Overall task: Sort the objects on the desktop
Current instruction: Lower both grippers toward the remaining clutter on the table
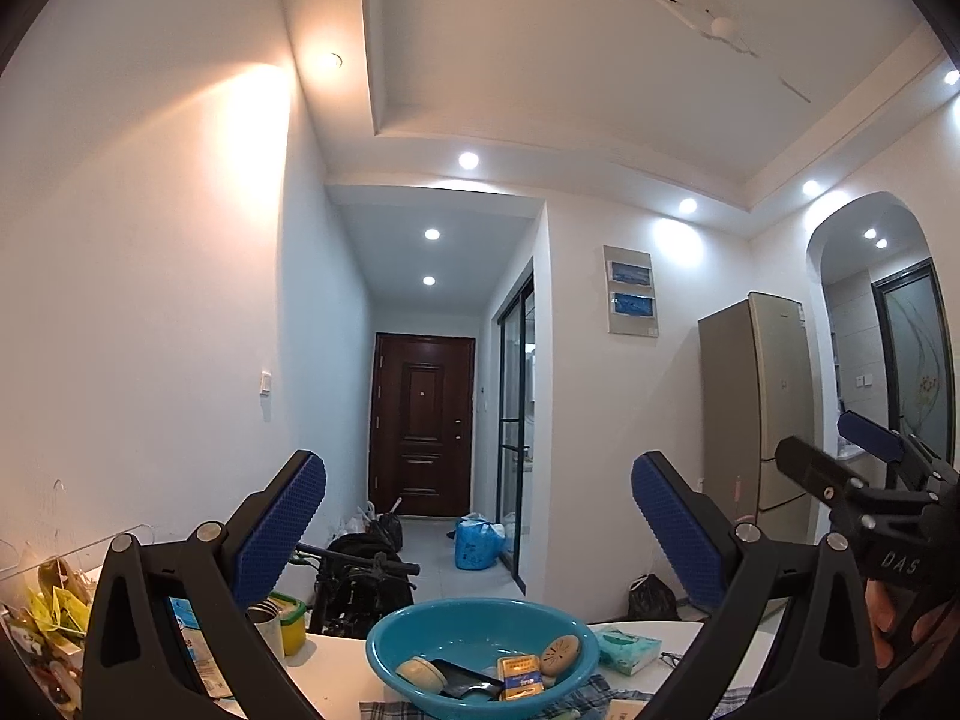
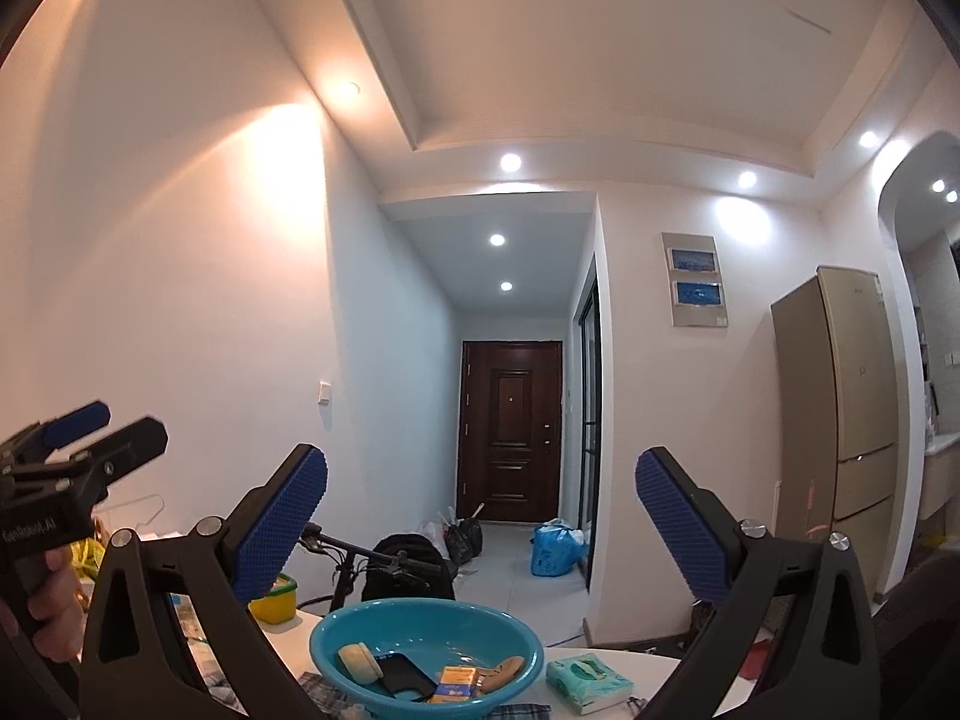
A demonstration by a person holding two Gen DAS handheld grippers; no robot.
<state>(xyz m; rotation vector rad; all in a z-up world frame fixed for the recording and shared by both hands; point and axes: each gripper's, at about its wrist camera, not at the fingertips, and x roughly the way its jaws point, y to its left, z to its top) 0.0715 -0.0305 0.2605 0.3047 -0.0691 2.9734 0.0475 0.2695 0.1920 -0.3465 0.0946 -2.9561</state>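
Note:
A teal plastic basin point(image 1: 480, 624) point(image 2: 420, 618) stands on the white table and holds a round cream tin point(image 1: 420, 673) point(image 2: 359, 662), a black phone point(image 1: 462, 677) point(image 2: 405, 675), a yellow-blue box point(image 1: 521, 675) point(image 2: 457, 683) and a tan oval piece point(image 1: 561, 654) point(image 2: 507, 671). My left gripper point(image 1: 478, 525) is open and empty, raised above the basin. My right gripper point(image 2: 481, 522) is open and empty, also raised above it. Each gripper shows in the other's view at the side point(image 1: 864, 468) point(image 2: 90, 438).
A green tissue pack point(image 1: 627, 651) point(image 2: 588, 684) lies right of the basin. A yellow-green lidded box point(image 1: 287, 621) point(image 2: 273, 597) and a metal can point(image 1: 267, 630) stand at the left. A clear rack with snack packets point(image 1: 48, 606) is far left. A checked cloth point(image 1: 384, 709) lies under the basin.

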